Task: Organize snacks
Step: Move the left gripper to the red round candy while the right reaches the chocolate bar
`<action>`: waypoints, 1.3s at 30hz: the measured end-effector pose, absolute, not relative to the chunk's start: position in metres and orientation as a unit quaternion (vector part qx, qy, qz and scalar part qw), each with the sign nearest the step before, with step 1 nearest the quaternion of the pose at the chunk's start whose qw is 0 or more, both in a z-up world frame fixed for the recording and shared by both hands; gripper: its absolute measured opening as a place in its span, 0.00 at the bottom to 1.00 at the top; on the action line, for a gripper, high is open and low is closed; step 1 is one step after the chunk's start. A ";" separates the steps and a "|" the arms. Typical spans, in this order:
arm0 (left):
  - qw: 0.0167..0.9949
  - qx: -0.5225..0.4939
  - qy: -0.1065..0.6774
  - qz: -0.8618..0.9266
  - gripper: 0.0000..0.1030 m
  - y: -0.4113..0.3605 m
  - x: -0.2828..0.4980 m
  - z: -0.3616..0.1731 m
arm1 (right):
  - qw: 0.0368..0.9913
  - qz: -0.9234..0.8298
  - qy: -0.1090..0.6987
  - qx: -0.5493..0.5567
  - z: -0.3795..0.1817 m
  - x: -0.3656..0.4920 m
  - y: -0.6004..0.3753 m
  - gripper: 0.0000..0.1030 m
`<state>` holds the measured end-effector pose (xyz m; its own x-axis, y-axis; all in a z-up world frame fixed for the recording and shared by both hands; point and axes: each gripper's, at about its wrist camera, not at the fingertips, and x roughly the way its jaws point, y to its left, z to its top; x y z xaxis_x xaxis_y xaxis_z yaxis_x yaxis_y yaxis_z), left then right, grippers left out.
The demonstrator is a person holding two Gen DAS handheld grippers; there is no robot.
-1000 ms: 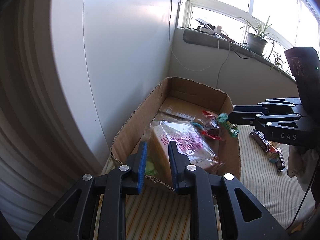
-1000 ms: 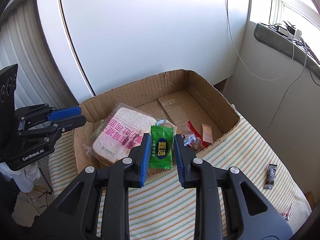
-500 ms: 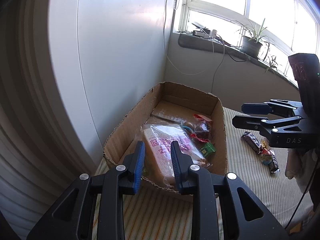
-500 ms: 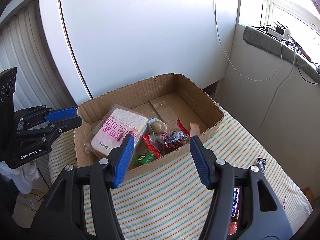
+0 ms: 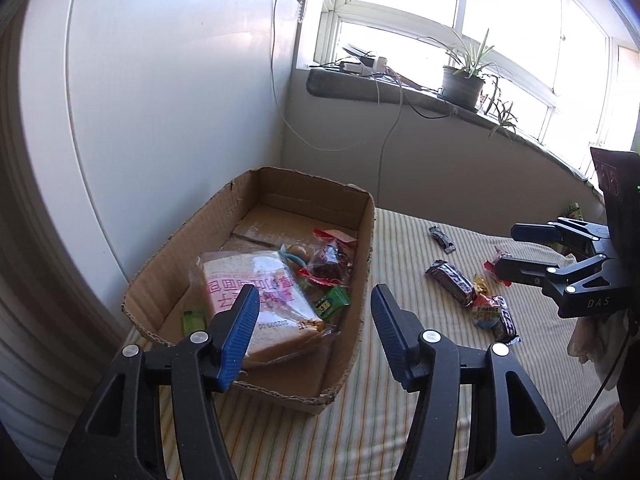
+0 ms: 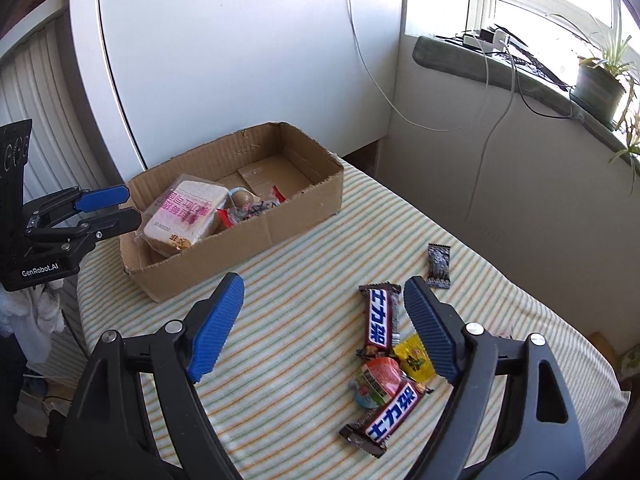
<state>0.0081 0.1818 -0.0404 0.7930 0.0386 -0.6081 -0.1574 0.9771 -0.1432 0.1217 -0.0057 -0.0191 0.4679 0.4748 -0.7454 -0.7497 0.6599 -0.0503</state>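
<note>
A cardboard box stands on the striped table. It holds a bagged bread slice, a green candy packet and several small wrapped sweets. Loose snacks lie on the cloth: two Snickers bars, a yellow packet, a red sweet and a small black packet. My left gripper is open and empty above the box's near end. My right gripper is open and empty above the cloth, left of the loose snacks.
A white panel stands behind the box. A window ledge carries a potted plant and cables. The table's front edge runs at the right. White cloth hangs at the left.
My right gripper opened and dropped the green candy packet into the box, then pulled back right over the loose snacks. My left gripper opened wide and backed off a little.
</note>
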 end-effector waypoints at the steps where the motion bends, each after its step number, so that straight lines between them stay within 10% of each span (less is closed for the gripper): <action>1: 0.942 -0.093 0.319 0.047 0.56 0.176 0.011 -0.041 | 0.838 0.358 0.366 -0.188 -0.020 0.123 -0.016 0.83; 20: 0.918 -0.105 0.372 -0.084 0.54 0.081 0.070 -0.074 | 0.820 0.319 0.448 -0.159 -0.070 0.124 -0.090 0.83; 26: 0.902 -0.112 0.396 -0.127 0.45 0.057 0.090 -0.086 | 0.813 0.324 0.467 -0.125 -0.083 0.132 -0.088 0.75; 30: 0.890 -0.114 0.416 -0.146 0.45 0.044 0.103 -0.097 | 0.804 0.331 0.482 -0.109 -0.091 0.138 -0.084 0.49; 39: 0.874 -0.130 0.441 -0.156 0.45 0.036 0.124 -0.113 | 0.803 0.327 0.487 -0.102 -0.099 0.144 -0.083 0.45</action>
